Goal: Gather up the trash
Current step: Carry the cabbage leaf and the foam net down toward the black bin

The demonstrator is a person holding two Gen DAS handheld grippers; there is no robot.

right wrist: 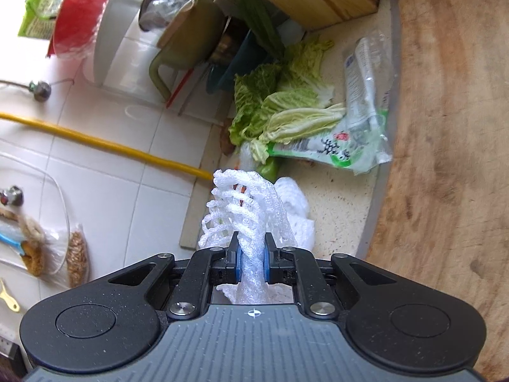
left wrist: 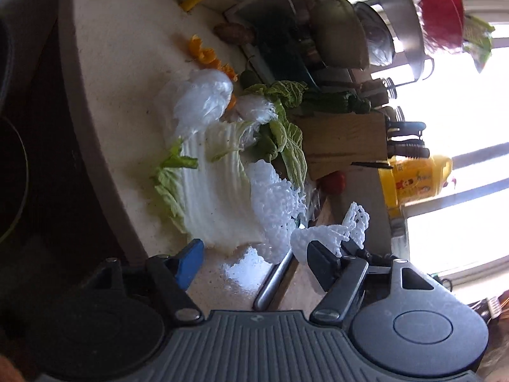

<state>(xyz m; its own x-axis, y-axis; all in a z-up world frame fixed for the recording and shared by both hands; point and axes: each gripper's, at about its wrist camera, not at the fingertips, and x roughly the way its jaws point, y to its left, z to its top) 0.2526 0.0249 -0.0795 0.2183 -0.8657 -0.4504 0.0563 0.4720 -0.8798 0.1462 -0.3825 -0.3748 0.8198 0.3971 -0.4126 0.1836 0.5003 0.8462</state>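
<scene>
In the right wrist view my right gripper [right wrist: 252, 254] is shut on a white foam fruit net [right wrist: 245, 203], which stands up between its blue pads. Pale cabbage leaves [right wrist: 286, 108] and a crumpled printed plastic wrapper [right wrist: 359, 127] lie ahead on the speckled counter [right wrist: 337, 200]. In the left wrist view my left gripper [left wrist: 254, 254] is open, with nothing pressed between its fingers. A second foam net [left wrist: 331, 232] is draped against its right finger. More foam netting [left wrist: 276, 203], a large cabbage leaf [left wrist: 216, 191], a clear plastic bag [left wrist: 203, 98] and orange peel [left wrist: 203, 51] lie beyond.
A wooden knife block [left wrist: 343, 140], a yellow oil bottle [left wrist: 416, 178] and a tomato [left wrist: 334, 181] stand behind the scraps. A round wooden cutting board [right wrist: 445, 159] fills the right. Pots and a red bowl [right wrist: 79, 16] crowd the rack; a yellow hose [right wrist: 111, 146] crosses the tiles.
</scene>
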